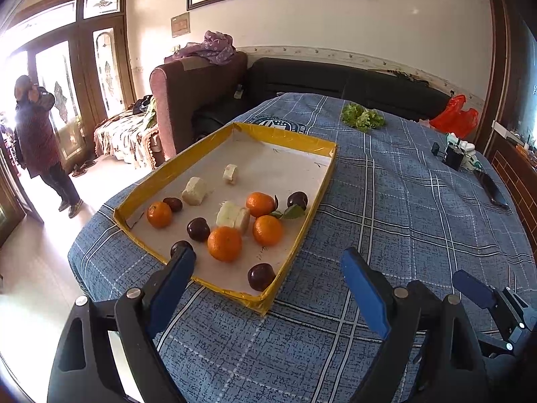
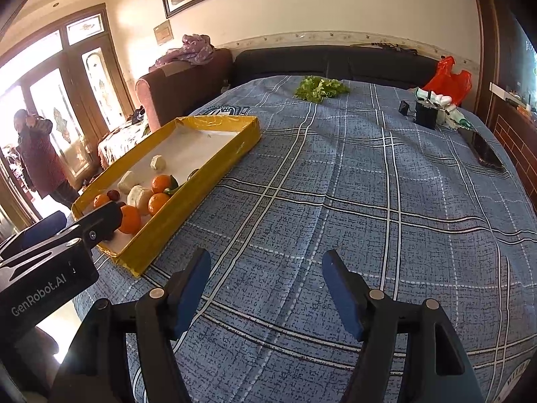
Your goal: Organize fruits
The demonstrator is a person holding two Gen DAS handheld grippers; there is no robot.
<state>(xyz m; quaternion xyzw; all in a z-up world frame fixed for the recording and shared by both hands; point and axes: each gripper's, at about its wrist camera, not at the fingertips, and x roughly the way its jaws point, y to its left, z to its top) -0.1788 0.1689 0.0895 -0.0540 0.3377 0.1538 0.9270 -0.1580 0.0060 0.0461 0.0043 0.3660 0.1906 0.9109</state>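
Four oranges (image 1: 224, 243), five dark plums (image 1: 261, 276), three pale peeled fruit chunks (image 1: 194, 190), all in one yellow-rimmed tray (image 1: 327, 181), one bunch of green leaves (image 1: 362, 117), one red plastic bag (image 1: 454, 117)

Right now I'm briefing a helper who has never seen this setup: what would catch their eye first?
The yellow-edged tray at the table's left, holding bright oranges, dark plums and pale peeled chunks all mixed together. Next, the blue plaid tablecloth that covers the table, with a green leafy bunch and a red plastic bag at its far end. Both claws, left and right, hover open and empty in front.
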